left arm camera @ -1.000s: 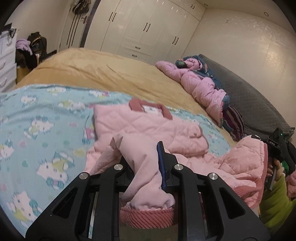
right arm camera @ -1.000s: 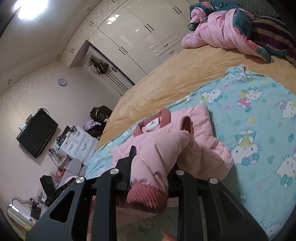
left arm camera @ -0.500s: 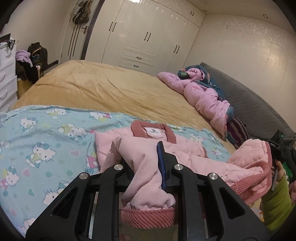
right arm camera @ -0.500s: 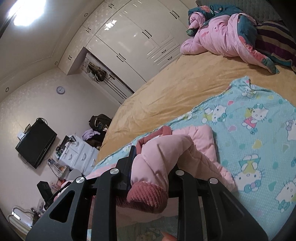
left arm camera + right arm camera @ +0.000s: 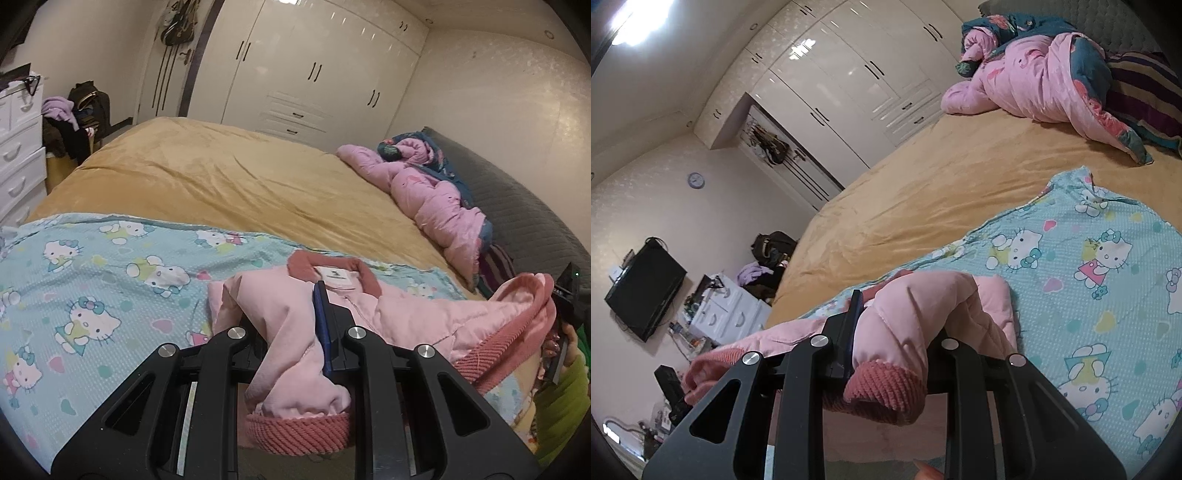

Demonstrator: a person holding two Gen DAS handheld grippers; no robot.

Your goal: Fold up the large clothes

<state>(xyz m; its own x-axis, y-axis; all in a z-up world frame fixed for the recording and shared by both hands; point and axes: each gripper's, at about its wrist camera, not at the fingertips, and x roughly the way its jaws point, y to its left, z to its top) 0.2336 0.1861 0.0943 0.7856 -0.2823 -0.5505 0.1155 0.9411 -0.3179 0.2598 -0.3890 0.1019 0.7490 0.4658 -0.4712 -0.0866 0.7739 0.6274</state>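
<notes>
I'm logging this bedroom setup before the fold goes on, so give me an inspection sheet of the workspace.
Surface: bed, tan cover, cartoon blanket at the near end.
Job's things: pink jacket, collar toward the wardrobe, partly lifted off the blanket.
Clutter: crumpled quilt by the headboard.
Grippers: left gripper and right gripper each shut on a jacket cuff.
Cables: nothing seen.
Surroundings: wardrobe, drawers, wall TV.

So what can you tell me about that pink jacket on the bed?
The pink jacket looks quilted and padded, with darker rose ribbed knit at the collar, cuffs and hem, and a white label inside the neck. It lies collar-away on the cartoon-cat blanket, partly lifted: the left gripper is shut on one sleeve near its cuff, the right gripper on the other.
</notes>
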